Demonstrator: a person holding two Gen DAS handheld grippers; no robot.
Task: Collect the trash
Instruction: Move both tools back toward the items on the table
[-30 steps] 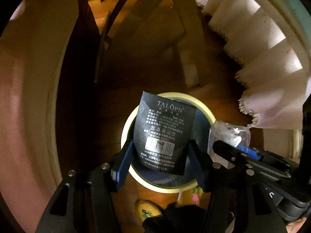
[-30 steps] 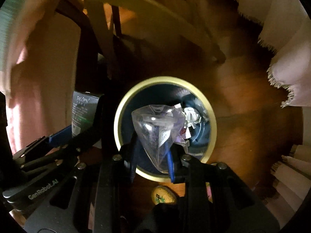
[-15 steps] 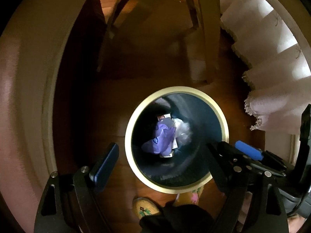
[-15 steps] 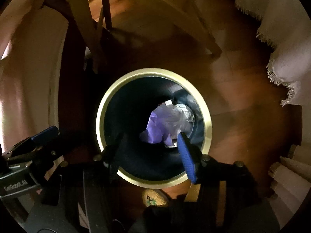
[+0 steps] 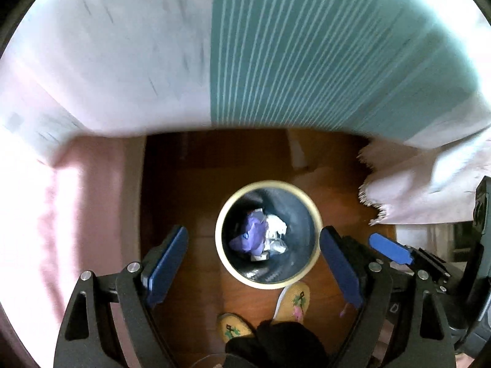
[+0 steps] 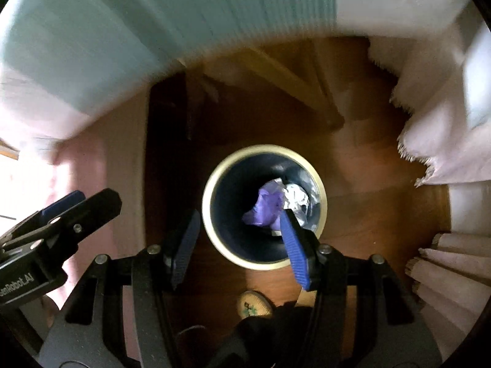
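A round dark bin with a cream rim (image 5: 310, 211) stands on the wood floor below me; it also shows in the right wrist view (image 6: 211, 184). Inside it lie a purple wrapper (image 5: 251, 236) and crumpled clear and silvery trash (image 5: 276, 230), seen from the right wrist as the purple wrapper (image 6: 267, 205) and crumpled trash (image 6: 294, 199). My left gripper (image 5: 254, 263) is open and empty, well above the bin. My right gripper (image 6: 236, 245) is open and empty, also above the bin. The left gripper shows at the left of the right wrist view (image 6: 70, 208).
A table with a teal-and-white striped cloth (image 5: 307, 46) fills the top of both views, its fringed edge (image 5: 399, 190) hanging at the right. A pink surface (image 5: 76, 199) lies at the left. The person's yellow slippers (image 5: 294, 300) stand just before the bin.
One second ago the left gripper held a black tag and the right a clear wrapper over the bin. Both opened and dropped them in. Both grippers have since risen away from the bin.
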